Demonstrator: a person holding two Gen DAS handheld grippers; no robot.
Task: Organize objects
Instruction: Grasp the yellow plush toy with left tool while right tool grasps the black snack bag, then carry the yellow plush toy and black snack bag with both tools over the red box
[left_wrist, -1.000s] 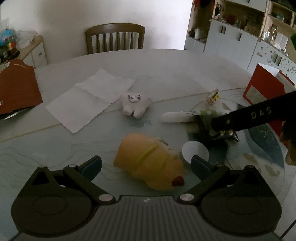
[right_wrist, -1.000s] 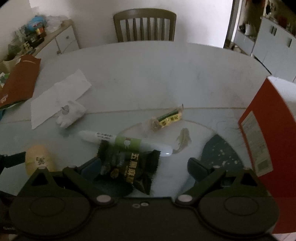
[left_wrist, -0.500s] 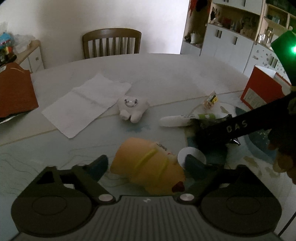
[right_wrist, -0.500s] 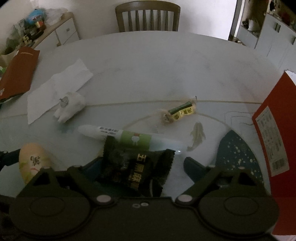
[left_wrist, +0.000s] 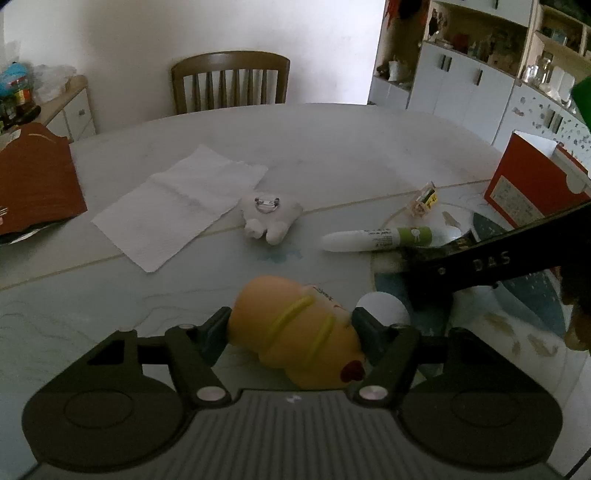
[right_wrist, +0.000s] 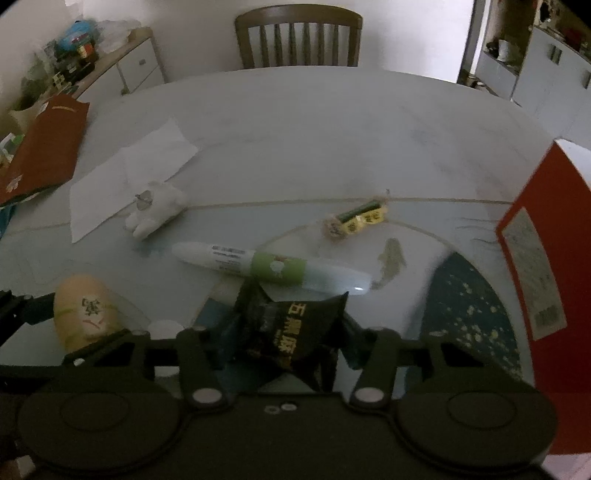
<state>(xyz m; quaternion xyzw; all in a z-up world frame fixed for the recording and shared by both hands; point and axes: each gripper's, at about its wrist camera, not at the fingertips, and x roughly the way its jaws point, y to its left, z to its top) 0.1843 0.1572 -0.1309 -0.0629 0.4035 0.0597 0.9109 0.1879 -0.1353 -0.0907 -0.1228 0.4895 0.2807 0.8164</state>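
Left claw (left_wrist: 291, 326), its jaws just closing, pinches the yellow plush toy (left_wrist: 295, 332) on the worktop (left_wrist: 332, 147), while right claw (right_wrist: 280, 343), likewise closing, grips the black snack packet (right_wrist: 291, 332).

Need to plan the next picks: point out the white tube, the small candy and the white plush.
white tube (right_wrist: 266, 266), right wrist view, on its green band.
small candy (right_wrist: 356, 220), right wrist view, mid-wrapper.
white plush (left_wrist: 271, 218), left wrist view, on its body below the metal ring.
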